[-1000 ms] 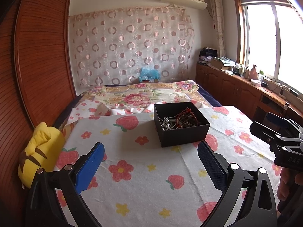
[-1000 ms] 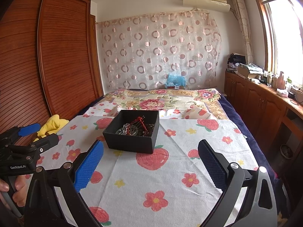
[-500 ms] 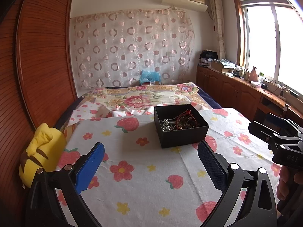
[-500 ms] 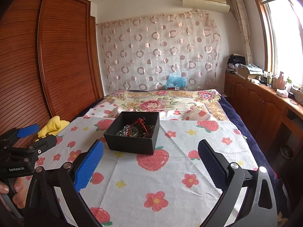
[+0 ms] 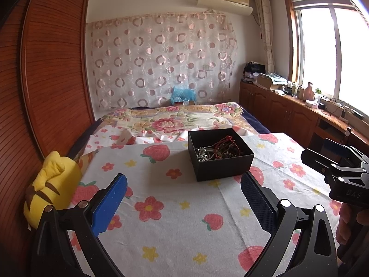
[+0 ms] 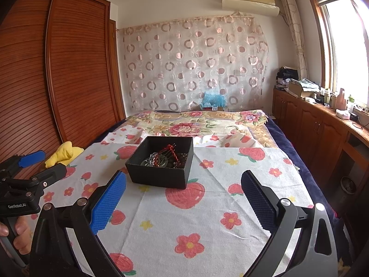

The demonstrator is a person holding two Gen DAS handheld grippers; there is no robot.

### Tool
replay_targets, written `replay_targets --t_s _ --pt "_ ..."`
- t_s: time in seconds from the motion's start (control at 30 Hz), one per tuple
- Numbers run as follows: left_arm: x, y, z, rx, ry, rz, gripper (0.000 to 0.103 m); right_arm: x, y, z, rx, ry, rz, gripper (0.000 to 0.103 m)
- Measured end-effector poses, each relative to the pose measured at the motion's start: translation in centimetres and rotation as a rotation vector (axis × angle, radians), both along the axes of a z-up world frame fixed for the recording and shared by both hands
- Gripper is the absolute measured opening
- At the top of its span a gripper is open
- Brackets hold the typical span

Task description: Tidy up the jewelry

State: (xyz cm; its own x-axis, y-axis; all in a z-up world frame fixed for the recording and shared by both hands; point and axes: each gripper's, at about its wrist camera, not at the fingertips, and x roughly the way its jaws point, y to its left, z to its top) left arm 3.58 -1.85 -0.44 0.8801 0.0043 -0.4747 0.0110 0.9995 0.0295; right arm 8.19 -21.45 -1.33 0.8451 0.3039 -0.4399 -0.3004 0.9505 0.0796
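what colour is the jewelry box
Black, the box shows best in the right wrist view.

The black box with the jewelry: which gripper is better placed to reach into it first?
Probably the left gripper. In its view the black box sits just beyond its right fingertip, and the jewelry shows plainly. The right gripper is similarly near and open, so the margin is small.

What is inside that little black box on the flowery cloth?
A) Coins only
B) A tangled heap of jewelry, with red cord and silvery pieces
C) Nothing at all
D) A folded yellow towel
B: in both wrist views the open black box holds a tangle of jewelry, red cord and silvery pieces mixed together; the left gripper and right gripper are both open and short of it.
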Motion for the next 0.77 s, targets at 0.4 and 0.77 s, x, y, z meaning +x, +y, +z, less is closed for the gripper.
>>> replay_targets --t_s 0.4,0.77 --pt "-0.07 -0.08 0.09 0.005 -0.004 0.003 0.095 0.00 0.00 -0.13 0.000 0.000 0.000 0.100" --pt "-0.17 0.19 -0.01 0.003 -0.005 0.002 0.095 0.04 -0.01 -0.17 0.001 -0.002 0.000 0.100"
